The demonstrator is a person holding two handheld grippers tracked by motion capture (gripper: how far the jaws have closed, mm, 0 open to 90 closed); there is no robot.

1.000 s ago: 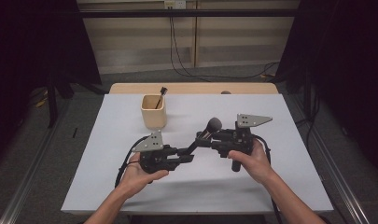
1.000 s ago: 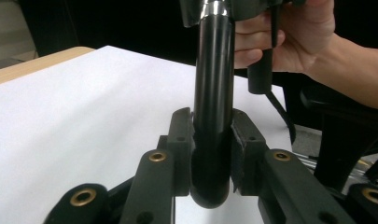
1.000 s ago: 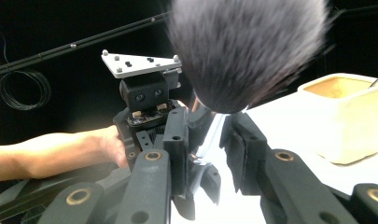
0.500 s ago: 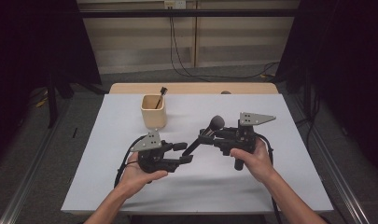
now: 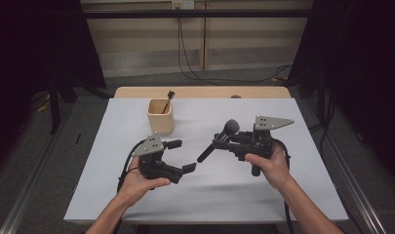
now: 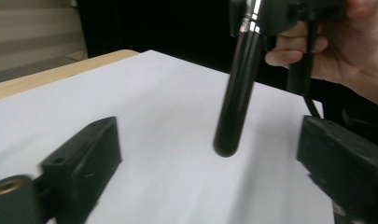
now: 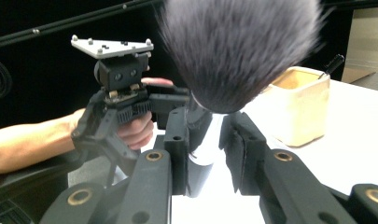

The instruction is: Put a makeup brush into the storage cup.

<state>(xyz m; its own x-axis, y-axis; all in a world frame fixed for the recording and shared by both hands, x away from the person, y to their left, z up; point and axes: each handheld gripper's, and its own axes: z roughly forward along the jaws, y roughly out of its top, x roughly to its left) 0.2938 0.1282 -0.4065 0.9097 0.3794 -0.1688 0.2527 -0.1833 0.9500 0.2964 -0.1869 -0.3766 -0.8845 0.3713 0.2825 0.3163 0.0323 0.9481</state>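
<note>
A makeup brush [image 5: 223, 135] with a fluffy dark head [image 7: 238, 51] and a glossy black handle [image 6: 235, 93] slants above the white table. My right gripper [image 5: 220, 141] is shut on it near the silver collar [image 7: 203, 156], just below the head. My left gripper [image 5: 182, 156] stands open. Its jaws have just been opening, and the handle's end hangs free in front of them with wide gaps on both sides. The left gripper view shows the two jaws of the left gripper [image 6: 214, 172] far apart. Facing it from the right gripper view is the left gripper [image 7: 121, 93], held in a hand.
A tan square cup [image 5: 161, 117] stands at the back left of the white sheet [image 5: 112, 195], with a thin black-tipped brush [image 5: 168, 96] leaning in it. The cup [image 7: 301, 105] lies to the right in the right gripper view. Dark floor and cables surround the table.
The left gripper's jaws, closed on the handle's end a second ago, have spread wide and let it go. The right gripper still holds the brush in nearly the same place.
</note>
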